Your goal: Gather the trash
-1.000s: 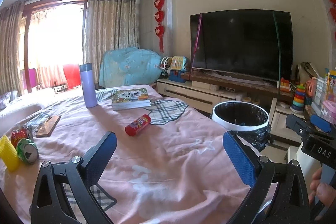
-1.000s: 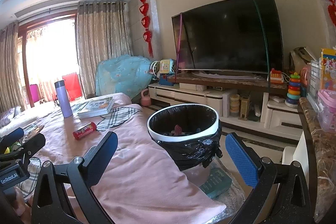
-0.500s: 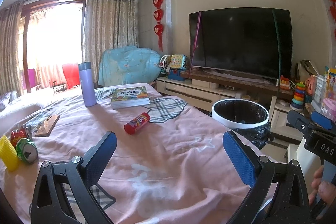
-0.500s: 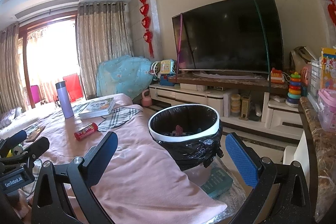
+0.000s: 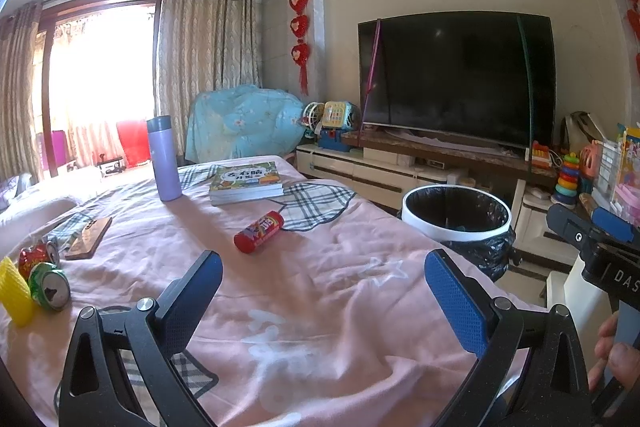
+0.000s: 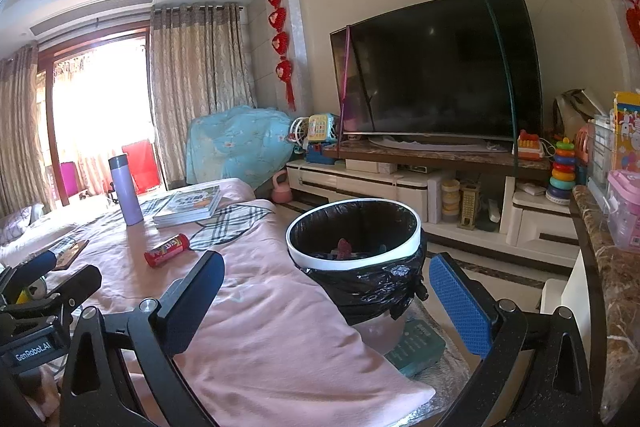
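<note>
On the pink bedspread (image 5: pixel 320 307), a red tube (image 5: pixel 259 237) lies diagonally; both tongs (image 5: pixel 322 293) (image 6: pixel 326 297) gape empty.

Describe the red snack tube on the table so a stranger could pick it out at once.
Start at the table under the pink cloth, in front of the television. Near its middle, just this side of the picture book and purple flask, lies the red snack tube on its side. Unlike the crushed cans at the left edge, it is an undented cylinder lying alone.
</note>
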The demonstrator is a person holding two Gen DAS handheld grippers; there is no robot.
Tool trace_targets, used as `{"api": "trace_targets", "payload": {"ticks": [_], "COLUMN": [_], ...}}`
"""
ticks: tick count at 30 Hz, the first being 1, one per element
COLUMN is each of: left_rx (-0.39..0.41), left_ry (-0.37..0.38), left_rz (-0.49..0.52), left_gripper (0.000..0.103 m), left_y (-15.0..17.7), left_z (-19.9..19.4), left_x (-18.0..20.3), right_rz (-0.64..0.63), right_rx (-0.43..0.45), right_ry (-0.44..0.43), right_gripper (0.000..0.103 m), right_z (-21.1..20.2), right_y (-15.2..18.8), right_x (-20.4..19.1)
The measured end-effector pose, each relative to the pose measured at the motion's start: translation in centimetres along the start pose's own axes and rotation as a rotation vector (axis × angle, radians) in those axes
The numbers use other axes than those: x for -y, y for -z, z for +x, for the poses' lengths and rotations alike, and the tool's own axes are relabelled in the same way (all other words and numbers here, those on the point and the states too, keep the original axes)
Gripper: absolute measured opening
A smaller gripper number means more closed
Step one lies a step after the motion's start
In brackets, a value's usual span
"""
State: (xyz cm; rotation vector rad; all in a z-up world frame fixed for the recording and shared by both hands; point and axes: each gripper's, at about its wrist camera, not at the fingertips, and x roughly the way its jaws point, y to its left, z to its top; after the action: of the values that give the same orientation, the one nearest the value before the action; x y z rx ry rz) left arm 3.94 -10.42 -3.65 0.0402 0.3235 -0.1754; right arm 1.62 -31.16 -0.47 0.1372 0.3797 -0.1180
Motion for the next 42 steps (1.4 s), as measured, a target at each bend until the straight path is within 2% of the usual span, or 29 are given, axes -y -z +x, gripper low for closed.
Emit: {"api": "trace_targets", "payload": {"ticks": [42], "left_rx": [-0.017], "left_ry": [0.019], "left_rz": [0.015], "left_gripper": [0.102], "left_y": [0.1], "left_z": [0.7], "left_x": [0.0], "right_rz": [0.014], "right_rx": [0.008], "right_ry": [-0.018], "right_gripper": [0.103], "right_z": [0.1], "right_y": [-0.2], "right_x": [-1.2]}}
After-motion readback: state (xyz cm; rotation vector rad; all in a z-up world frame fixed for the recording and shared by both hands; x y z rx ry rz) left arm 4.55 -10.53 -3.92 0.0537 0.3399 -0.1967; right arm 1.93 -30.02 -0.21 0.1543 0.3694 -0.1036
